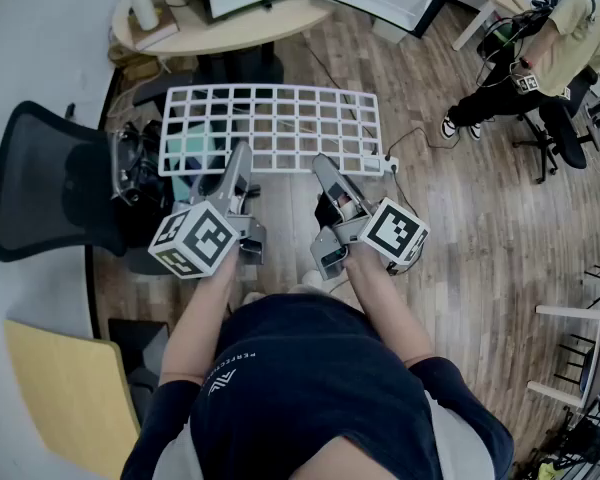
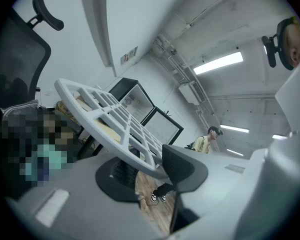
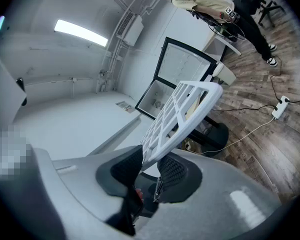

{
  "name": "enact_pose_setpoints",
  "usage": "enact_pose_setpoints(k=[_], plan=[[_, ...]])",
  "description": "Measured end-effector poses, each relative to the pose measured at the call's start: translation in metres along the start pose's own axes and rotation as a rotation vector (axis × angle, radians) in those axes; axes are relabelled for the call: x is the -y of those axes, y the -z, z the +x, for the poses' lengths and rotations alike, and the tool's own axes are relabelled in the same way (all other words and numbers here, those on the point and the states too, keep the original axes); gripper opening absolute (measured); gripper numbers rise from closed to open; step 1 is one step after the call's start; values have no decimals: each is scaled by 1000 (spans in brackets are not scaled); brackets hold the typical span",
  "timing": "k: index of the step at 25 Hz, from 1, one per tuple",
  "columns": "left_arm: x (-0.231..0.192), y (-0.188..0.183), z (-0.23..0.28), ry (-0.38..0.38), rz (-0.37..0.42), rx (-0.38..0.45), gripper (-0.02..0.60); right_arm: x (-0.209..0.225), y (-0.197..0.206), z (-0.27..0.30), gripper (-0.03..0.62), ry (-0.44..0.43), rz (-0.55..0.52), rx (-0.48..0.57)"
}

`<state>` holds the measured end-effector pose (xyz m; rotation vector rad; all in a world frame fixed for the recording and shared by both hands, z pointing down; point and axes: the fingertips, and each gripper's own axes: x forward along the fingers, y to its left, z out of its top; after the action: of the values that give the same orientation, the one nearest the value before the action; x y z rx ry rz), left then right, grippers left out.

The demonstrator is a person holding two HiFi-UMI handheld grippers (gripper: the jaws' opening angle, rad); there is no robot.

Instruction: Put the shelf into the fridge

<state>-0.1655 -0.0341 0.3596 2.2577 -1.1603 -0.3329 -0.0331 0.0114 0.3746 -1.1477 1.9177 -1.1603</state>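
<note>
My left tongs [image 1: 242,154] and right tongs [image 1: 321,164] clench the shelf [image 1: 270,118] by its near edge, keeping it level for the fridge [image 3: 159,101].

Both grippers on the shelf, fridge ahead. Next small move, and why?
Probably carry the shelf forward toward the open fridge, keeping it level. The left gripper and right gripper each clamp its near edge, it hangs clear above the floor, and the fridge stands beyond its far edge, not yet reached.
</note>
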Motion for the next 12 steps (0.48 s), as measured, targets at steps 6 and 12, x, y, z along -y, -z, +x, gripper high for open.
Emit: enact_pose_setpoints(k=[6, 12], plan=[[1, 0, 6, -10, 27, 11, 149, 11, -4, -1, 95, 22, -16, -16], [-2, 11, 15, -33, -8, 5, 150, 21, -12, 1, 97, 27, -21, -32]])
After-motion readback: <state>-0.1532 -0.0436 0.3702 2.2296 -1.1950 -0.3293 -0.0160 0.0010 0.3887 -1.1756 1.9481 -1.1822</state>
